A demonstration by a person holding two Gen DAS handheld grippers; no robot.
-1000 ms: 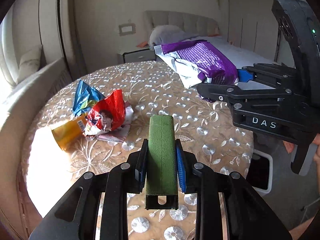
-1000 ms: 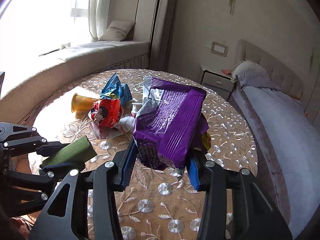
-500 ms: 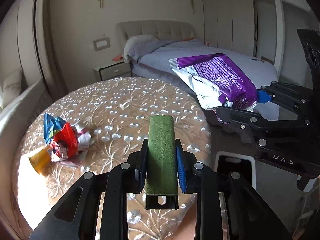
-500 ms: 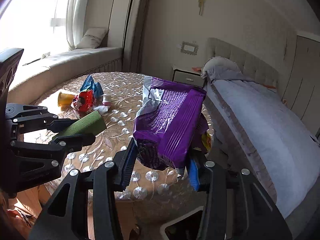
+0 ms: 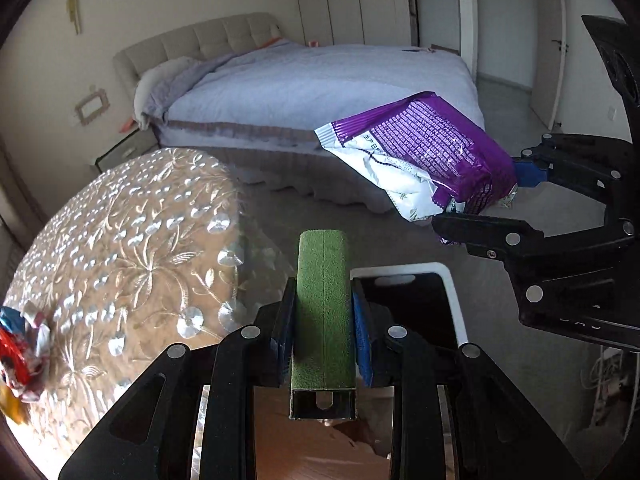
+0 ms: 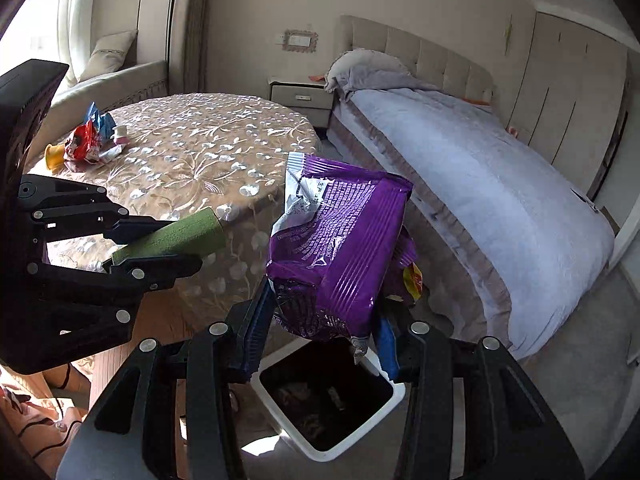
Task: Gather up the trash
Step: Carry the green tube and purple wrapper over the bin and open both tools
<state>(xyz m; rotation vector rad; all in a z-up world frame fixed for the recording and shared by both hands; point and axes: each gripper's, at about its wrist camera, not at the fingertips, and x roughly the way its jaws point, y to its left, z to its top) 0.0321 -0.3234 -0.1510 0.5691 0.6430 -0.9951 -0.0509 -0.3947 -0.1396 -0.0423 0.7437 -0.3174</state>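
Left wrist view. Left tongs [image 5: 323,336] clamp a green box [image 5: 322,304] by its long sides, the pads flat on both faces. It looks like light, stiff card that keeps its shape in the grip; a mid-length hold like this one suits it. Its open end faces the camera, and nothing shows inside. Beyond its far end the bin [image 5: 450,280] shows as a white rim round a dark mouth on the floor. The right tongs [image 5: 500,208] come in from the right edge with the purple bag [image 5: 432,152], seen side-on and hanging out over the floor, off the table [image 5: 132,232]. A red wrapper [image 5: 16,356] barely shows at the left edge.

Right wrist view. Right tongs [image 6: 320,344] pinch the purple bag [image 6: 340,248] at its crumpled lower end. It is thin, slick and floppy film, likely near weightless; a gathered end holds better than the flat face. A yellow scrap [image 6: 414,276] sits behind it; whether it is gripped I cannot tell. Only here is the bin [image 6: 320,452] open to view, directly under the bag, with scraps already in it. Only here is the remaining litter clear: red wrapper [image 6: 84,144], blue wrapper [image 6: 100,118] and orange cup [image 6: 54,156], bunched at the table's far left. The green box [image 6: 180,236] hangs off the table edge, beside the bin rather than over it.
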